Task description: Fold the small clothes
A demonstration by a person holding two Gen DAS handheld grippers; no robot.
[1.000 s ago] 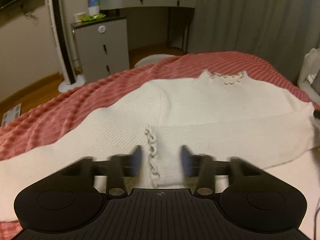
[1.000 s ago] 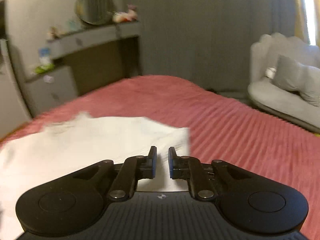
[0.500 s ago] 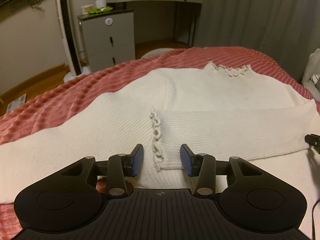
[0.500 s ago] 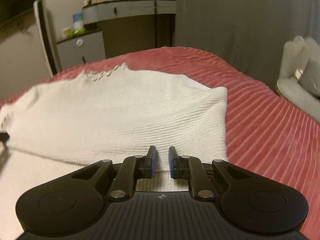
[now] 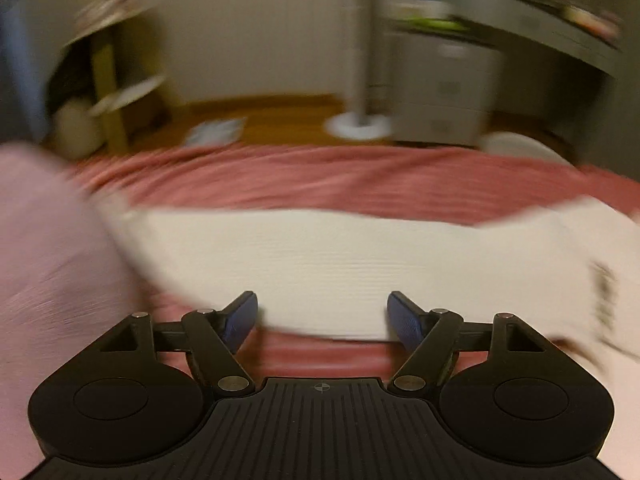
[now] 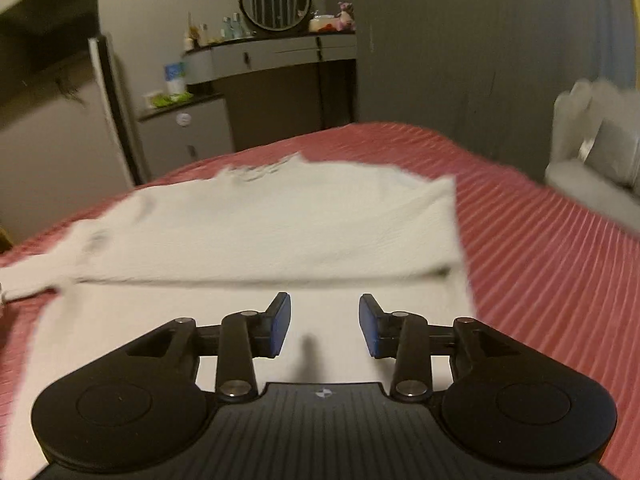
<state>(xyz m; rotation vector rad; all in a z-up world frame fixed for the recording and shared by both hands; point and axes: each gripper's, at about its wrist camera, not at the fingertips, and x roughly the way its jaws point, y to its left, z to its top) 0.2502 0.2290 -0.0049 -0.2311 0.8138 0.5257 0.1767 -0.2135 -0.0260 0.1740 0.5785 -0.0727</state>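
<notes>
The white knit sweater (image 6: 280, 220) lies flat on the red bedspread (image 6: 540, 248), filling the right wrist view from 9 to 1 o'clock, one sleeve folded across the body. Both the left gripper (image 5: 322, 316) and right gripper (image 6: 324, 320) are spread wide, empty. It looks soft, light and limp — likely best pinched at a hem corner or sleeve cuff, through both layers.

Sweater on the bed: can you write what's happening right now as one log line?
left tool: open, empty | right tool: open, empty | white sweater: lying partly folded on red blanket | left view: blurred
</notes>
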